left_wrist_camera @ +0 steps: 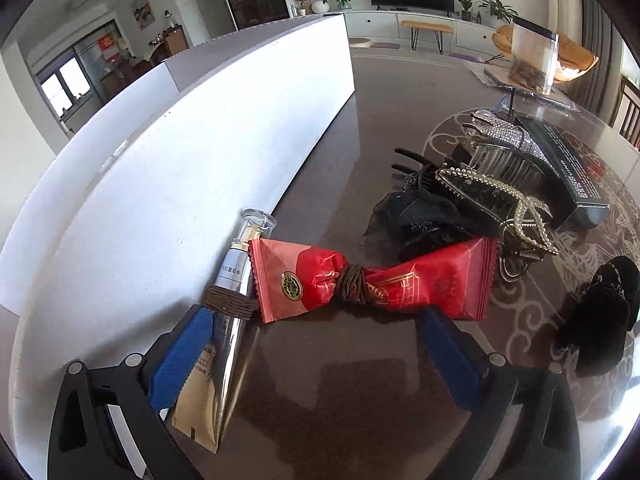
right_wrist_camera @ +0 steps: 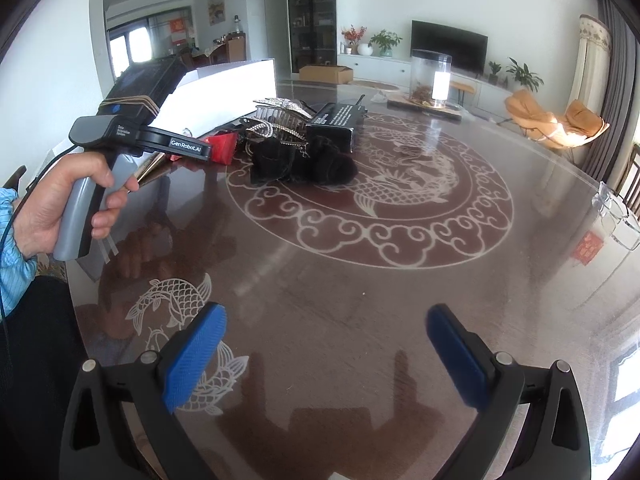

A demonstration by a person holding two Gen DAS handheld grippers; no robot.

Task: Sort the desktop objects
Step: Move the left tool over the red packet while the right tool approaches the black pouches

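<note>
At nine o'clock, white box [left_wrist_camera: 168, 168], rigid. At two o'clock, tangle of hair clips [left_wrist_camera: 480, 184], spiky, snag-prone. Dead ahead at twelve, red packet [left_wrist_camera: 372, 280], light, crinkly, slippery; best pinched at the brown band [left_wrist_camera: 352, 284] round its waist. Left gripper [left_wrist_camera: 316, 316] spread wide, grasping nothing. Right gripper [right_wrist_camera: 326, 324] likewise released over bare table [right_wrist_camera: 360, 272].
</note>
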